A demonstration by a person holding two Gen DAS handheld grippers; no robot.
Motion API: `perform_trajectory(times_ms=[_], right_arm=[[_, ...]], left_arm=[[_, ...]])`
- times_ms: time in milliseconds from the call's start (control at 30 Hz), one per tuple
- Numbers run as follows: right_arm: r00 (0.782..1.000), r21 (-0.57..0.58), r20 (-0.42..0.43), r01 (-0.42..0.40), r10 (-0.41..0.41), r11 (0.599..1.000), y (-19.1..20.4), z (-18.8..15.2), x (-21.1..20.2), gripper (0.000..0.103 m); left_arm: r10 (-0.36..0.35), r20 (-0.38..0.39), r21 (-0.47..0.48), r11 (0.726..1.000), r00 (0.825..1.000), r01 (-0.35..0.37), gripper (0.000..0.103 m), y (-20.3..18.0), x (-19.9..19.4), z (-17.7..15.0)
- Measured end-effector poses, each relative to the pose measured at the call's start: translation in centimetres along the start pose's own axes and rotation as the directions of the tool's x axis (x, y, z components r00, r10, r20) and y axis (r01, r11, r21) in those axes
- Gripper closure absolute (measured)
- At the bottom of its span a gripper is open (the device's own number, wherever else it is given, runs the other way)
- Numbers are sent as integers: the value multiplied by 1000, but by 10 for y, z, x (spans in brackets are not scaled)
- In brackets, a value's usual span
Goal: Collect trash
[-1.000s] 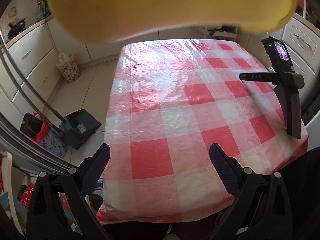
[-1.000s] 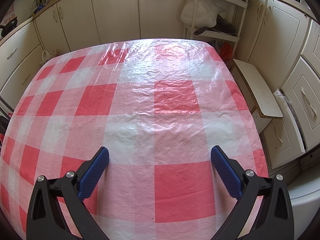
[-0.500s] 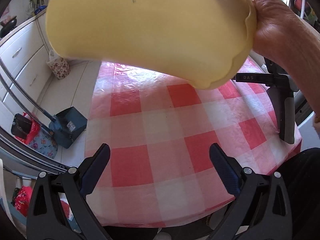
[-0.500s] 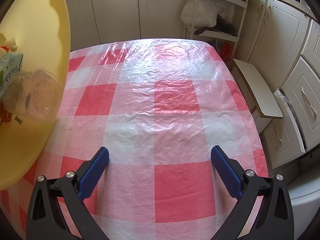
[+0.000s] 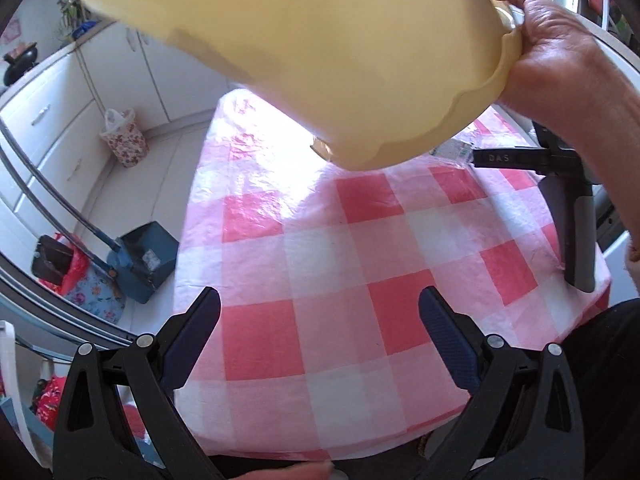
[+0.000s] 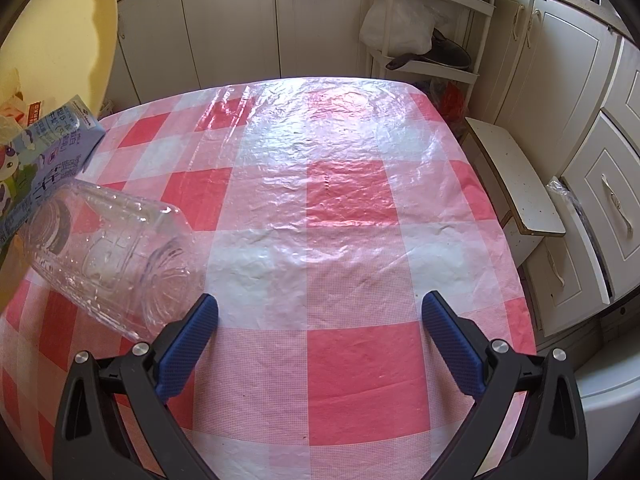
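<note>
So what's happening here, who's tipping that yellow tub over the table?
A person's bare hand tilts a yellow tub over the checked tablecloth, spilling trash out of it. A clear plastic bottle and a blue drink carton are tumbling from its mouth at the table's left side. Both grippers are open and empty: the left gripper hangs over the near table edge, and the right gripper sits low over the cloth. No trash has been collected yet.
</note>
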State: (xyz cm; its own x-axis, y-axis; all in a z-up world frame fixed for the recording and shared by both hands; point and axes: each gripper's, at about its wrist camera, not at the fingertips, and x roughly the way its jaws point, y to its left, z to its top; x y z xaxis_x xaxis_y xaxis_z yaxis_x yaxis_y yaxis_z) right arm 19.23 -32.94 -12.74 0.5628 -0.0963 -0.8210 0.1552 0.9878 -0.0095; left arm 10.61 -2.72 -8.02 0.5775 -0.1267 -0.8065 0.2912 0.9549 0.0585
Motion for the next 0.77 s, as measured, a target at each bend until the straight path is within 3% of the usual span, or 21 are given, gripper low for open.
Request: perform_trajectory(times_ms=[133,267,433,600,767], right_arm=[[1000,0,0,0,0,1000,0,0,-1,6],[1000,-1,-1,0,0,1000,0,0,-1,6],[1000,-1,0,0,0,1000,0,0,-1,6],[1000,-1,0,0,0,1000,0,0,-2,6],[1000,-1,0,0,0,1000,0,0,-3,6]], left_arm=[[16,91,7,1000,996,-17,7,-1,-11,-3],[17,124,47,999,992,-23,7,-9,-17,-2],[9,120,57,998,993,-16,7,-15,-16,1],[14,69,64,998,998,-19,7,-25,-8,4],[17,84,94,995,996,-24,7,-35,-12,3]])
